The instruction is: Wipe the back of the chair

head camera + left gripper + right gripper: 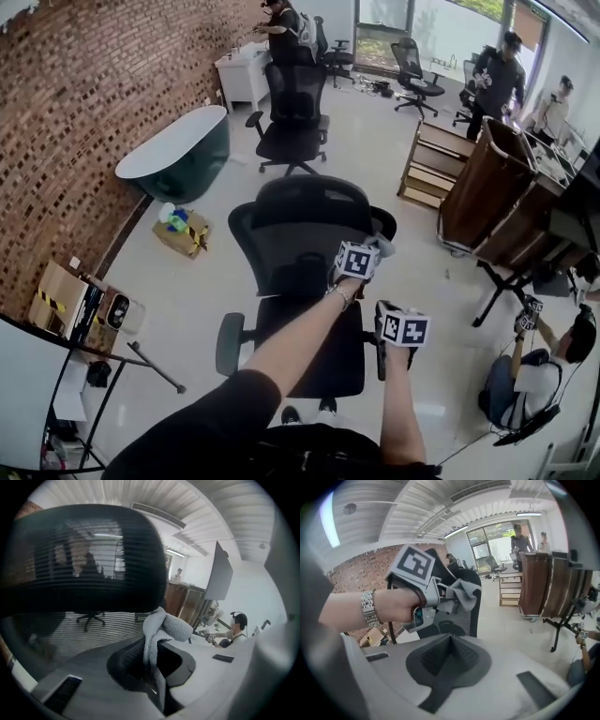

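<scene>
A big black mesh office chair [300, 234] stands in the middle of the head view. The left gripper [367, 253] is just right of the middle, right by the right edge of the chair's back. Its jaws squeeze a soft grey cloth [161, 627]. The right gripper [450, 656] is lower down and a bit more to the right, beside the seat. Its jaws are pressed together with nothing in them.
</scene>
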